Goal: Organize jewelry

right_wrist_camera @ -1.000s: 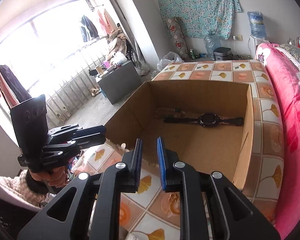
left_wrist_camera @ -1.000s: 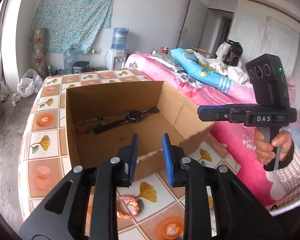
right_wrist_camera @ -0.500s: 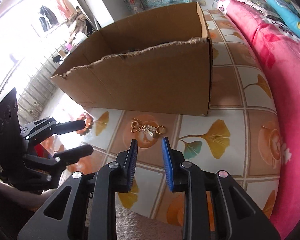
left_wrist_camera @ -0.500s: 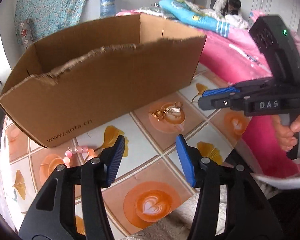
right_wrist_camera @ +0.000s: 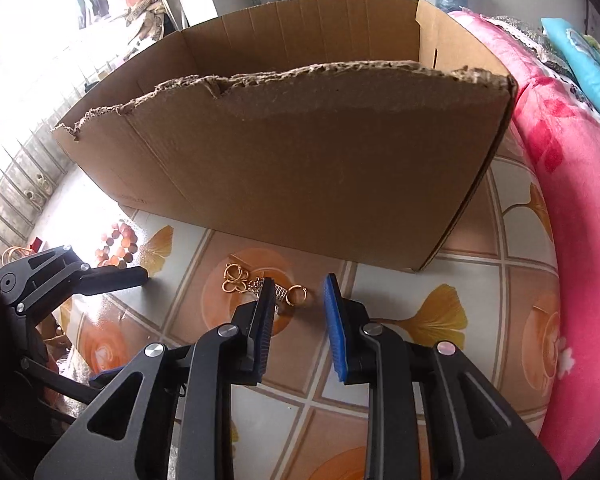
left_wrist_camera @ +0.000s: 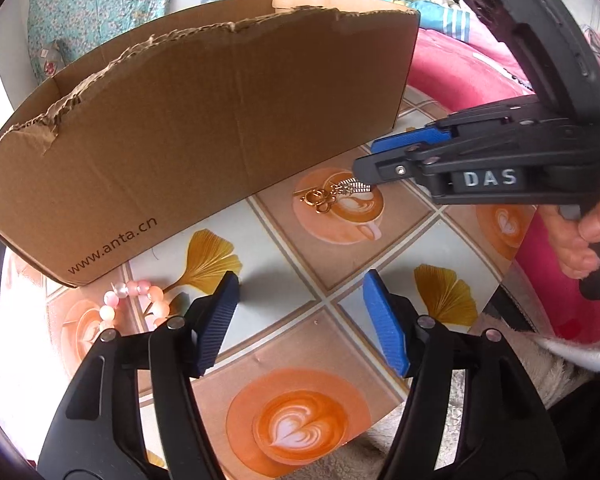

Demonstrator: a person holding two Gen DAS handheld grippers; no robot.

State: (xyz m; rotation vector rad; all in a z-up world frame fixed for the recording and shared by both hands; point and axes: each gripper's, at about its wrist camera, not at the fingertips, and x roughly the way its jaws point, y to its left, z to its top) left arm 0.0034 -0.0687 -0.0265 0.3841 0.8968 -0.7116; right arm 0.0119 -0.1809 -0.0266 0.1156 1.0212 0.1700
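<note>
A cluster of gold jewelry [right_wrist_camera: 252, 284] lies on the patterned tablecloth in front of the cardboard box [right_wrist_camera: 300, 160]. My right gripper [right_wrist_camera: 300, 284] hovers right at it, jaws a little apart, with a gold ring [right_wrist_camera: 296, 294] lying loose between the tips. In the left wrist view the same cluster [left_wrist_camera: 332, 196] sits under the right gripper [left_wrist_camera: 366, 158]. My left gripper [left_wrist_camera: 300, 284] is low over the cloth, its jaws opening and nothing between them. A pink bead bracelet [left_wrist_camera: 132, 300] lies just left of its left finger, against the box [left_wrist_camera: 220, 120]. The box's inside is hidden.
A pink blanket on a bed [right_wrist_camera: 572, 200] borders the table on the right. A person's hand [left_wrist_camera: 580, 240] grips the right tool's handle. The table's front edge [left_wrist_camera: 380, 428] runs close below the left fingers, with fuzzy fabric beyond it.
Both grippers have come down from above the box's opening to the cloth in front of it. The left jaws have spread wider. The right tips now reach the gold cluster.
</note>
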